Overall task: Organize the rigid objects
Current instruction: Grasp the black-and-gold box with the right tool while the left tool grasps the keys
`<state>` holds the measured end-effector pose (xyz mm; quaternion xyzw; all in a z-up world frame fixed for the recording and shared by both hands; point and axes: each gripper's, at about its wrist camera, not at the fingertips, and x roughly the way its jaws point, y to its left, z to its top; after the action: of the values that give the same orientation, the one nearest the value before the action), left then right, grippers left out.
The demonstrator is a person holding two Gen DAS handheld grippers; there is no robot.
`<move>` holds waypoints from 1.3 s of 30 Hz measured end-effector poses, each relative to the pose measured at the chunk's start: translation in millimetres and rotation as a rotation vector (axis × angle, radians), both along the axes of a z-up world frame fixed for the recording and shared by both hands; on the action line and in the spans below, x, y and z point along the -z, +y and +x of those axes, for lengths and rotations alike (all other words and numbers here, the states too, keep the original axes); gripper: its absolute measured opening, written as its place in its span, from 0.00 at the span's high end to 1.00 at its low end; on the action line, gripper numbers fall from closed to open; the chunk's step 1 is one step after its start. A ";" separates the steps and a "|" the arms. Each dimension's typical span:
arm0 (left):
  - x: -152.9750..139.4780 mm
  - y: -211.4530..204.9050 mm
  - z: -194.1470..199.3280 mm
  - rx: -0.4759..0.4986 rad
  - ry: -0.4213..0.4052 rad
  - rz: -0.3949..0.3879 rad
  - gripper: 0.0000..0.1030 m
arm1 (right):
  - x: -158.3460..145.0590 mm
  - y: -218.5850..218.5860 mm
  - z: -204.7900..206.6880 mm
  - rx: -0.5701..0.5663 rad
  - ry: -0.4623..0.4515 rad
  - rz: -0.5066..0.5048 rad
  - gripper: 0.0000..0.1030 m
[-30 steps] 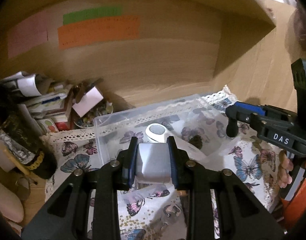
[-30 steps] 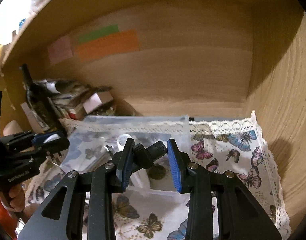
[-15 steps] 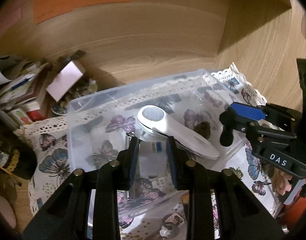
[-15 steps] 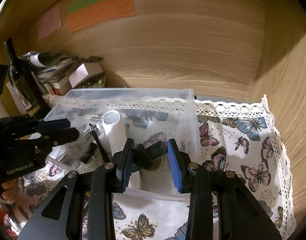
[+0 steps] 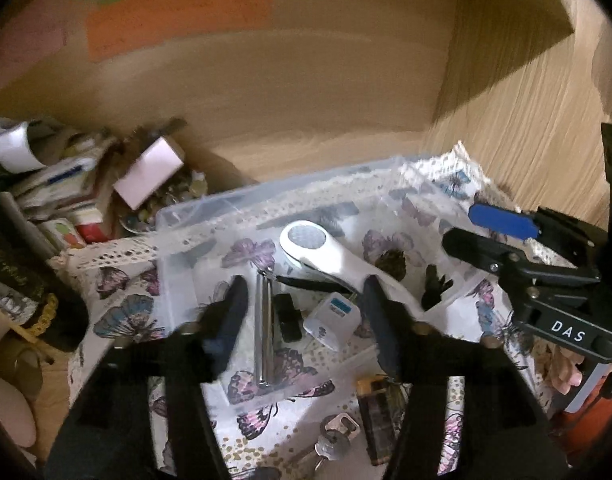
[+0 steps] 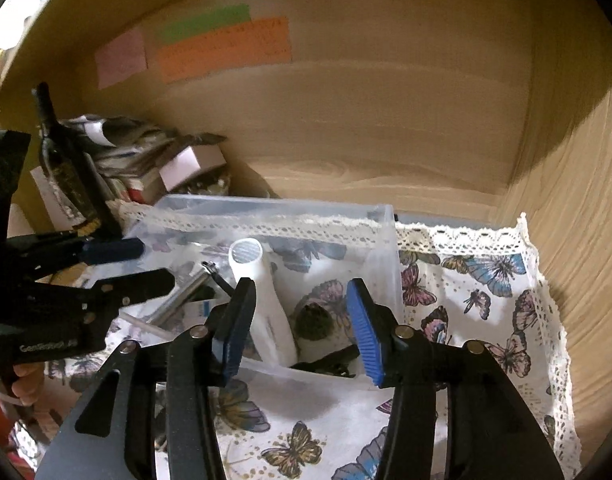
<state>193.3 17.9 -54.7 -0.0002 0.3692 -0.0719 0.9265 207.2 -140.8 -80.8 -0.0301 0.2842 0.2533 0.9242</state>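
A clear plastic bin (image 5: 194,216) (image 6: 386,248) sits on a butterfly cloth. My left gripper (image 5: 306,320) is open just above its near side. A white charger block (image 5: 332,320) lies loose in the bin below it, beside a metal rod (image 5: 263,328), a small black piece (image 5: 287,318) and a white handheld device (image 5: 326,252) (image 6: 262,300). My right gripper (image 6: 302,328) is open above the bin's near right corner. A black clip (image 6: 330,362) lies in the bin beneath it, also in the left wrist view (image 5: 434,286).
Keys (image 5: 332,440) and a dark lighter-like object (image 5: 376,416) lie on the cloth in front of the bin. A dark bottle (image 6: 62,160) and a heap of boxes and papers (image 5: 66,192) stand at the left. Wooden walls close the back and right.
Both grippers have opened. The white charger block dropped from my left gripper into the bin, and the black clip dropped from my right gripper into the bin.
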 end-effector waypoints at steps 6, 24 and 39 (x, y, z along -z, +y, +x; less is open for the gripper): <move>-19.0 6.9 -24.4 -0.025 -0.074 0.019 0.25 | -13.6 -0.8 -21.2 -0.015 -0.050 0.027 0.42; -0.5 44.1 -84.1 -0.076 -0.059 0.075 0.08 | 32.2 32.9 -51.0 -0.132 0.080 -0.035 0.42; 48.0 53.2 -90.5 -0.069 0.094 0.044 0.08 | 83.7 69.4 -45.6 -0.203 0.253 -0.155 0.51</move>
<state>102.8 71.1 -102.8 0.0041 0.4138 -0.0318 0.9098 161.6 -71.4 -164.5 -0.0978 0.4125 0.3243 0.8457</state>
